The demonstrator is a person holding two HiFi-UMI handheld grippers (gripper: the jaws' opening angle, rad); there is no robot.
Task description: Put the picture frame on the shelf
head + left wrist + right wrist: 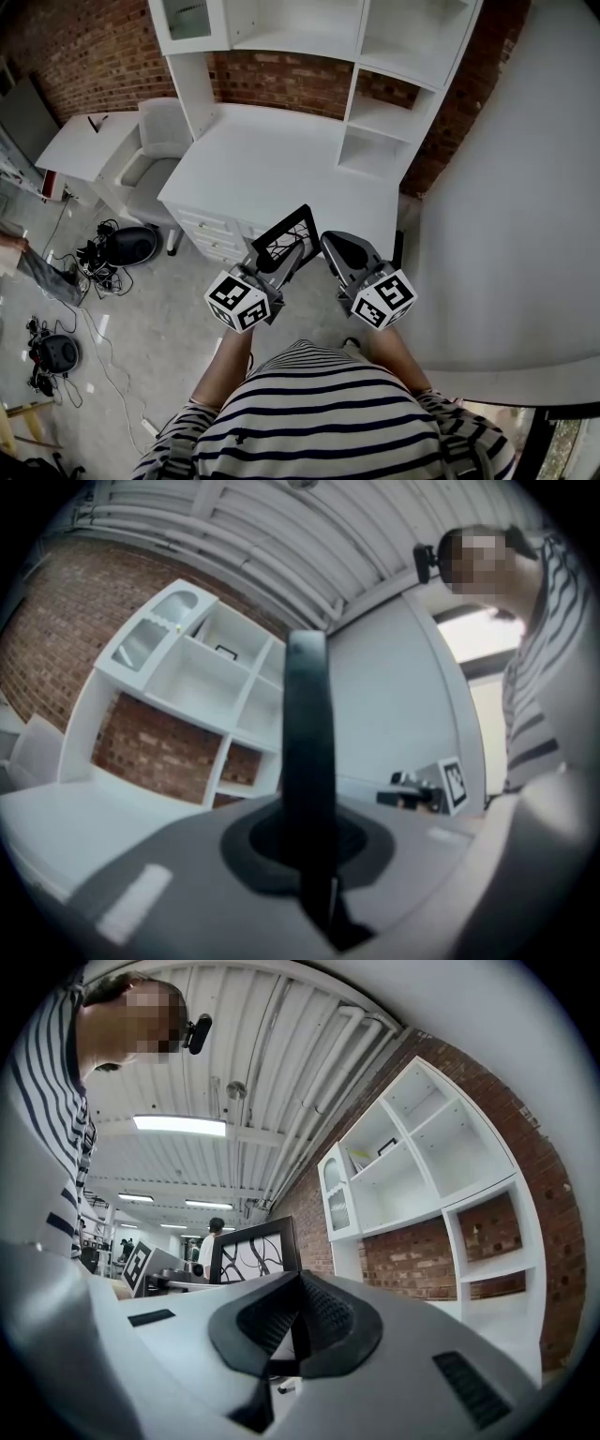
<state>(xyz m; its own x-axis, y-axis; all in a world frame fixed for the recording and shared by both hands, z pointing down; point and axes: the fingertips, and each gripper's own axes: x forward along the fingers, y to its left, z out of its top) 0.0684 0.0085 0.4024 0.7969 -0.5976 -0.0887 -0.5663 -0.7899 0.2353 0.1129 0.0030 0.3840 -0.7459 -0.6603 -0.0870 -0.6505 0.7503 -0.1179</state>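
Observation:
The picture frame [289, 234], black-edged with a black-and-white swirl print, is upright in front of me with my left gripper [284, 257] shut on its lower edge. In the left gripper view the picture frame [307, 733] shows edge-on as a dark bar rising from between the jaws. My right gripper [330, 246] is close beside it on the right, shut with nothing in it; in its own view the pads [323, 1316] meet and the picture frame [251, 1252] is to the left. The white shelf unit [398, 66] rises behind the desk.
A white desk [272, 159] with drawers stands below the shelf unit against a brick wall. A pale chair [155, 141] and a small white table [89, 145] are at the left. Cables and dark gear [122, 246] lie on the floor. A white wall [525, 187] is at the right.

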